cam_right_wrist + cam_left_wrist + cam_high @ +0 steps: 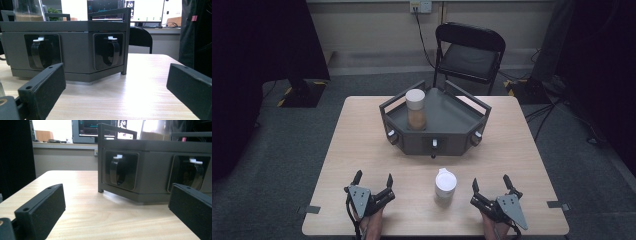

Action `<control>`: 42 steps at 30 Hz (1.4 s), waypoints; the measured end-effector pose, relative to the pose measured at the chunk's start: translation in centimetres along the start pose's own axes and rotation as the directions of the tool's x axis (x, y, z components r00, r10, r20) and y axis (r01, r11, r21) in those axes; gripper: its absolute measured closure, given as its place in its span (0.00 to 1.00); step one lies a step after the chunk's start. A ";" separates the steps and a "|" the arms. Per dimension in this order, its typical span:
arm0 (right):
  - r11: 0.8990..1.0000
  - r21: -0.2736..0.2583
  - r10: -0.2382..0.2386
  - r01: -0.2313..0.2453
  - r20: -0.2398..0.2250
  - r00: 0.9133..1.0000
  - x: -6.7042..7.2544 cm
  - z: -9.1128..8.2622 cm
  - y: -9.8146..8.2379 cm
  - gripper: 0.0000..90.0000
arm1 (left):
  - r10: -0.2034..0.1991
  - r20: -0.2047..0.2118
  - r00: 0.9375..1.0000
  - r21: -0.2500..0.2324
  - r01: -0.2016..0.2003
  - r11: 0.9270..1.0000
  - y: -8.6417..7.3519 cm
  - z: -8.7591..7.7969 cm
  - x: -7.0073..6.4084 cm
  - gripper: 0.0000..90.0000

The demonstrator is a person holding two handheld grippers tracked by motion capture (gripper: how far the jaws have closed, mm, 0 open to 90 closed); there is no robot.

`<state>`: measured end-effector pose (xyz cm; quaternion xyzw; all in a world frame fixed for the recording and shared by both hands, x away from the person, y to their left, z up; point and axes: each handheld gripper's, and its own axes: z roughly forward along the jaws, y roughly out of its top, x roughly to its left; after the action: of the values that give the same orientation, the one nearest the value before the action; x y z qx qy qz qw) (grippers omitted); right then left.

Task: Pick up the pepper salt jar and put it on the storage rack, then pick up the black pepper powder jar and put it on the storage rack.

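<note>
At the near edge of the desk (362, 150), both grippers rest low, one at each corner, held from below by the person's hands. Left gripper (373, 181): jaws spread wide, nothing between them, grey three-cornered plate on top. Right gripper (490, 183): jaws likewise wide apart and empty, pointing toward the far side of the desk.

Between the two grippers, a little closer to the right one, stands a white lidded cup (445, 183), upright on the bare wood, touched by neither gripper.

Past the cup, mid-desk, sits a dark grey angular tray (452, 125) with raised rail handles and three front faces, each carrying a knob in a recess. Inside the tray, toward its left part, a clear jar (416, 109) stands upright; white lid on top, brownish contents in the lower portion.

Left gripper view: black padded jaws at the lower corners, open, tray's faces ahead with two recessed knobs, nearer one (117, 168) black with a white tab. The jar shows above the tray's rim, overexposed.

Right gripper view: jaws open the same way, tray (75, 50) ahead and to the left, two knobs visible, jar's base (26, 11) at top left.

Behind the desk, a black folding chair (469, 55) on grey carpet.
</note>
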<state>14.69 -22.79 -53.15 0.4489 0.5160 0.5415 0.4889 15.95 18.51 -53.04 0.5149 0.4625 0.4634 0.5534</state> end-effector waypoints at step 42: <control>0.999 -0.028 0.014 -0.015 -0.032 0.999 -0.4 -0.7 1.2 0.00 | 0.033 -0.012 0.999 -0.016 -0.033 0.999 -0.3 -0.1 -0.5 0.00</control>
<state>13.99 -23.24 -52.02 0.4368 0.5127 0.5595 0.4830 15.77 18.04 -53.34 0.5152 0.4532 0.4794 0.5471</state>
